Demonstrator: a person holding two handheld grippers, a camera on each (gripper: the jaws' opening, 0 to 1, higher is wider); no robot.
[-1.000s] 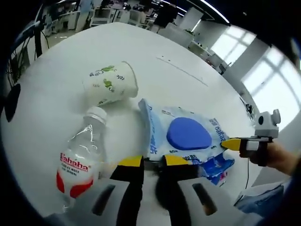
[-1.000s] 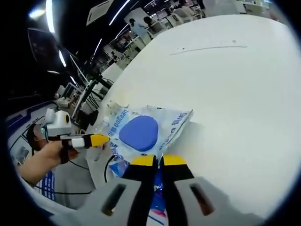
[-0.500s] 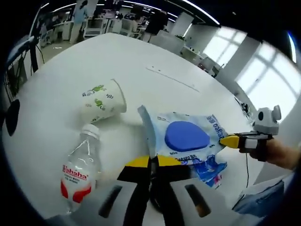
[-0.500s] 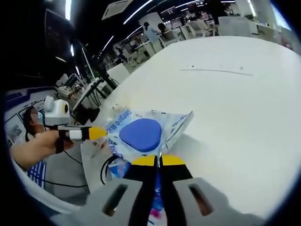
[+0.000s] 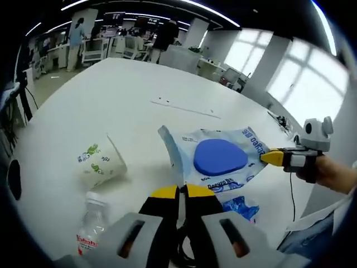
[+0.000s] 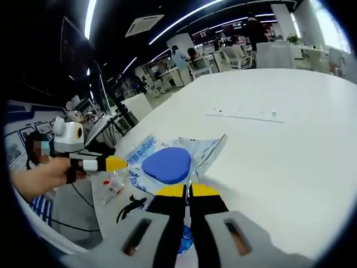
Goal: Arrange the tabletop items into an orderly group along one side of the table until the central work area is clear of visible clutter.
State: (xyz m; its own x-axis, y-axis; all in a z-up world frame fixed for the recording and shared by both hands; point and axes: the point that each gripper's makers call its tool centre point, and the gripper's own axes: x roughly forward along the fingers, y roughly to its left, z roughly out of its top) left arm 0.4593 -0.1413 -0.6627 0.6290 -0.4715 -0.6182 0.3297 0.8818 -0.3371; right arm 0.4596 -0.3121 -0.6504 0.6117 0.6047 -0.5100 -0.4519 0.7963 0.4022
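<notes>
your left gripper [image 5: 178,191] and right gripper [image 6: 187,190] both have their fingers pinched closed on opposite edges of the wipes pack [image 5: 215,162], held above the white surface [image 5: 100,106]; paper cup [image 5: 100,166] and water bottle [image 5: 89,234] lie beside it.

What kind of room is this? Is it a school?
More likely a big open office or lab. Beyond the white table stand rows of desks and chairs with people among them, long ceiling strip lights overhead and tall windows.
</notes>
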